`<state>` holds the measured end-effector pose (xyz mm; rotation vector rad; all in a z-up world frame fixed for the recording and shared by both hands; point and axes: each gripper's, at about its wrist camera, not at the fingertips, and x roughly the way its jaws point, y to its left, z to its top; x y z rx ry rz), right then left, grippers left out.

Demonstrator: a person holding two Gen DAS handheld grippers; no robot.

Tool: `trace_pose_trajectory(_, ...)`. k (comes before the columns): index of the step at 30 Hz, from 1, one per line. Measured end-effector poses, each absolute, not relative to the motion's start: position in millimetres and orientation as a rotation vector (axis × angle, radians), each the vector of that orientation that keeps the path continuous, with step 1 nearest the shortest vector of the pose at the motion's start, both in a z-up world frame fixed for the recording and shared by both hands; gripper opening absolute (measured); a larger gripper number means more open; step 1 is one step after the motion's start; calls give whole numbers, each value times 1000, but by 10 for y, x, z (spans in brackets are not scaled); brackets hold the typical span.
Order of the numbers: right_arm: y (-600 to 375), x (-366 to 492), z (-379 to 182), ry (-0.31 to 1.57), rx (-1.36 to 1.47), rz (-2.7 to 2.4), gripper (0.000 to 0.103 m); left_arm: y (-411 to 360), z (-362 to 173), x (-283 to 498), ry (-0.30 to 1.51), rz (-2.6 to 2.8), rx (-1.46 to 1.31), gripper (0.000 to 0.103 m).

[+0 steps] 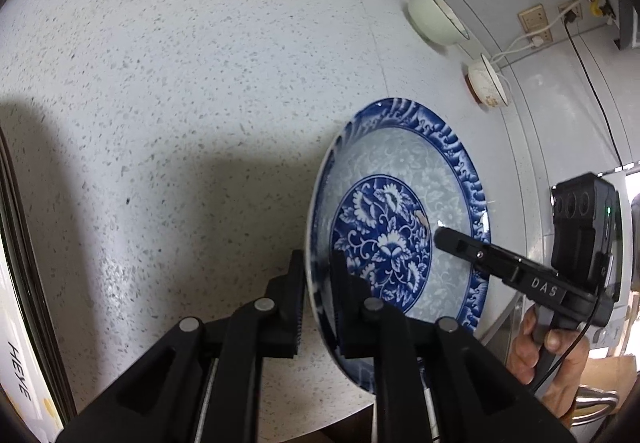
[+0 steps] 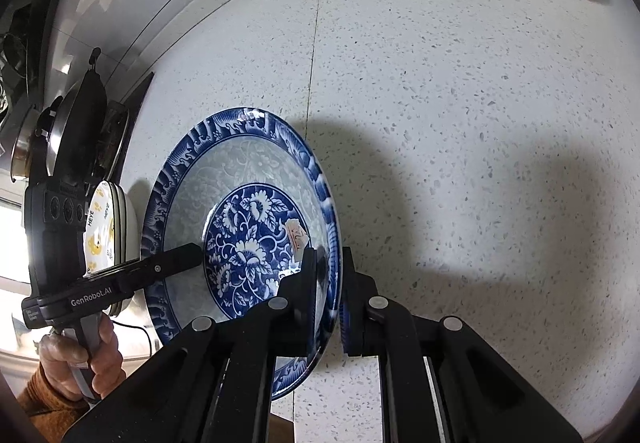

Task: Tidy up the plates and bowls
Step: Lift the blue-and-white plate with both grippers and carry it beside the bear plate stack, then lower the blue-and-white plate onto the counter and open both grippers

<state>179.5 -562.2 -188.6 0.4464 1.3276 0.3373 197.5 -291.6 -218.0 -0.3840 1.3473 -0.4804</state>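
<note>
The blue-and-white floral plate (image 1: 400, 219) hangs above the speckled countertop (image 1: 180, 83), gripped at opposite edges by both tools. Whether its low edge touches the stone I cannot tell. A small paper sticker (image 2: 297, 235) clings to its patterned centre.

The left gripper (image 1: 318, 291) pinches the rim, one finger under the plate and one on its face, jaws drawn close on the porcelain. The right gripper (image 2: 327, 295) does the same on the far side, fingers closed across the blue wave border, though the outer finger shows a thin gap in its own view, so that hold may be light.

Outward from there, a stack of HEYE-printed plates (image 2: 106, 227) sits just beside the plate on the person's left, near a stove with dark pans (image 2: 76, 131). Well apart, by the tiled wall, stand a pale green bowl (image 1: 438, 19) and a cream bowl with yellow print (image 1: 490, 83).

My judgement is that the plate is headed for the stack. The risks come from the grip: glazed rim between narrow fingers is slick, and if the two hands drift apart, or one opens before the plate is seated, it can pivot and drop on stone. Coming in tilted could also knock the stack sideways.
</note>
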Motion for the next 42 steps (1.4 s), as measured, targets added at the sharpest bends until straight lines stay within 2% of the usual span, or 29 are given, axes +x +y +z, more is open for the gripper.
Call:
trace_pose_trajectory(10,-5756,1840,-1910,1334,463,377,11,-2967,-2155,1957,1337,-510,-323,15)
trace_pose_trajectory(13,-5763,1856,-1914,1339,469,388,11,-2980,-2160,1979,1344,-519,-337,19)
trace_pose_trajectory(16,-5773,1864,-1921,1342,480,403,11,-3001,-2154,2010,1359,-548,-382,37)
trace_pose_trajectory(18,-5784,1866,-1908,1340,481,406,11,-3027,-2126,2032,1353,-555,-397,67)
trace_pose_trajectory(20,-5805,1859,-1882,1332,482,408,16,-3037,-2093,2054,1334,-544,-392,83)
trace_pose_trajectory(22,-5846,1837,-1841,1312,489,410,35,-3014,-2092,2083,1333,-536,-404,83)
trace_pose_trajectory(25,-5899,1789,-1766,1282,506,426,45,-2936,-2087,2129,1339,-524,-453,83)
trace_pose_trajectory(31,-6062,1680,-1613,1216,536,424,52,-2828,-1920,2218,1296,-503,-451,83)
trace_pose_trajectory(37,-6455,1668,-1440,1124,594,358,53,-2860,-1608,2377,1235,-492,-454,83)
trace_pose_trajectory(42,-6926,1734,-1274,1044,617,243,53,-3174,-1277,2518,1176,-535,-457,83)
